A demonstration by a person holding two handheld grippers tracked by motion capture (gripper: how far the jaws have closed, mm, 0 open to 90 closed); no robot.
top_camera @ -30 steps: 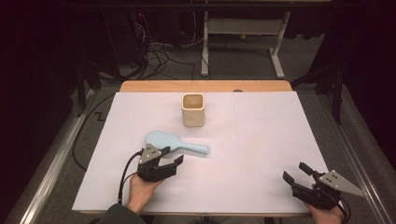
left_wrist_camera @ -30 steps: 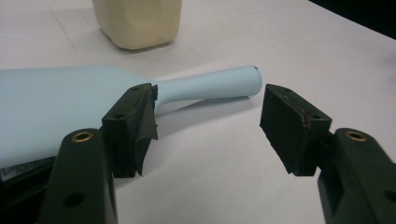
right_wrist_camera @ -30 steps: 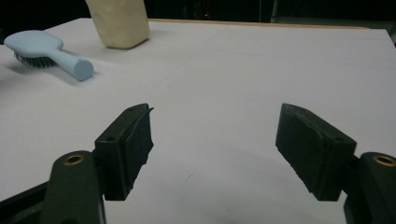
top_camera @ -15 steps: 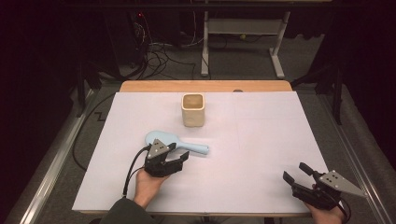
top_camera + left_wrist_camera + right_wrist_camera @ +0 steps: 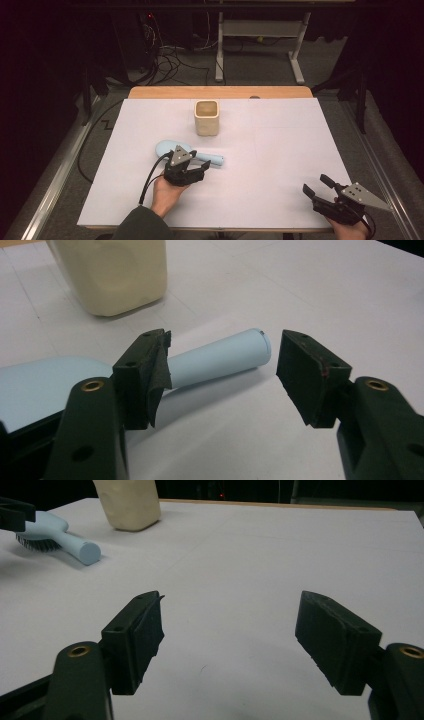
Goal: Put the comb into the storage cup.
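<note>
Currently listed: left gripper [image 5: 220, 375], jaws spread, over pale blue hairbrush [image 5: 220, 357] handle, not pinching; right gripper [image 5: 230, 640], jaws spread, empty; cream cup [image 5: 206, 117] beyond.

Taking the cream cup [image 5: 207, 118] as landmark, it is the one upright obstacle on the white table [image 5: 280, 150], standing at the far middle. Just on the near side of the cup and a little to its left, the pale blue brush [image 5: 200, 156] lies flat, its handle pointing right; the left gripper [image 5: 220, 370] sits over it with jaws spread about the handle, blocking that patch. Right of the cup the sheet is bare all the way to the right gripper [image 5: 316, 187] at the near right edge. Left of the cup, bare sheet runs to the table edge.
</note>
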